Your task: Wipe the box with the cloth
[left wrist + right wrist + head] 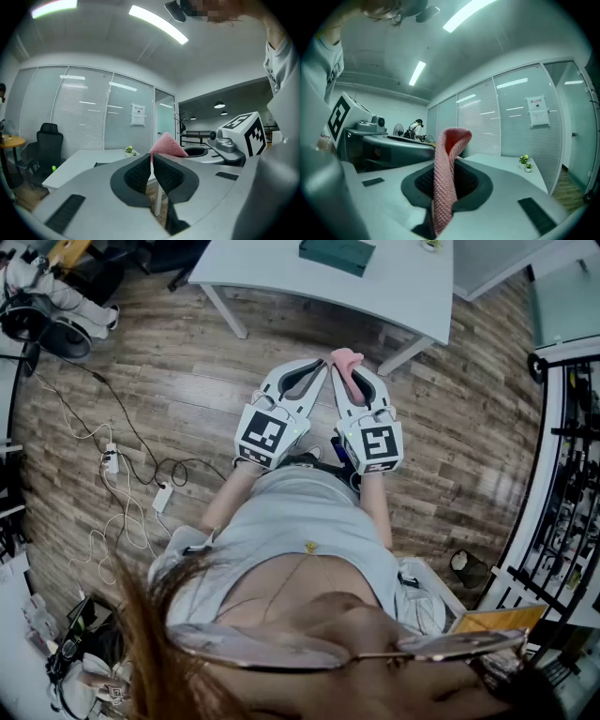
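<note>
A pink knitted cloth [444, 180] stands pinched between the jaws of my right gripper [446, 157], its top folded over the tips. From the head view the cloth [347, 360] pokes out of the right gripper [345, 371], held over the wooden floor. My left gripper [322, 369] lies close beside it on the left, tips nearly touching. The left gripper [151, 156] is shut with nothing between its pads, and the cloth [167, 146] shows just beyond its tip. A dark green box [337, 253] lies on the white table [403, 287] ahead, well beyond both grippers.
Cables and power strips [112, 461] trail over the floor at the left. The table's legs [225, 311] stand ahead of the grippers. A black rack [572, 456] lines the right side. A black office chair [47, 145] and a small potted plant [130, 150] show by the table.
</note>
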{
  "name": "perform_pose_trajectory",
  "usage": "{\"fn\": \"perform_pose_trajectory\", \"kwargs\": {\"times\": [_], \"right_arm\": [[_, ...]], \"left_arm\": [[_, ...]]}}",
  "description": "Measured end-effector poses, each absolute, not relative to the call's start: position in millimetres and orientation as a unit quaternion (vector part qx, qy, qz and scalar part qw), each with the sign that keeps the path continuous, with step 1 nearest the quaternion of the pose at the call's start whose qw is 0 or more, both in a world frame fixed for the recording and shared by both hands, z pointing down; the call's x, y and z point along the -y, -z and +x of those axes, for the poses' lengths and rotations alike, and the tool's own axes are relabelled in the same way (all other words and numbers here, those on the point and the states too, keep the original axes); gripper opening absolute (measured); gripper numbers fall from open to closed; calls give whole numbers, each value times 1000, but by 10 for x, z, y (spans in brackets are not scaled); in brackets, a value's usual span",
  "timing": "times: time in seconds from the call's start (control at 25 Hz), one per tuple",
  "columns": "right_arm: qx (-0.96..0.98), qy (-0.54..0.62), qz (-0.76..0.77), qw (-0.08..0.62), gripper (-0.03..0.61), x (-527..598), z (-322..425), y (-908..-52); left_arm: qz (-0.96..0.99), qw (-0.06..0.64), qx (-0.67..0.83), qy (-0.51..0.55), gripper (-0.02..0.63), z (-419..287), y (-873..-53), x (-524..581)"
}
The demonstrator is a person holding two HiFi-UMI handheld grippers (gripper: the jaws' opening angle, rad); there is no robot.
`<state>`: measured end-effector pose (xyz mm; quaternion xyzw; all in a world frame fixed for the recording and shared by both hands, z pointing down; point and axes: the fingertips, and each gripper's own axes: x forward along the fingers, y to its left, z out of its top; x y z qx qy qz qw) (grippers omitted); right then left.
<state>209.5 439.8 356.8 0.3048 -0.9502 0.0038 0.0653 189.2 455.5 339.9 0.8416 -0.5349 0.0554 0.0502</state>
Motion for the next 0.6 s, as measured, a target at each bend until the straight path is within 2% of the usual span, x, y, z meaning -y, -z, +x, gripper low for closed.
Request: {"fn": "perform_pose_trajectory", "kwargs": {"times": [0.6], "right_arm": [[952, -21, 298, 69, 49, -3995, 1962, -3672]], "left_arm": [[837, 68, 540, -54, 39, 1731, -3529, -4153]]}}
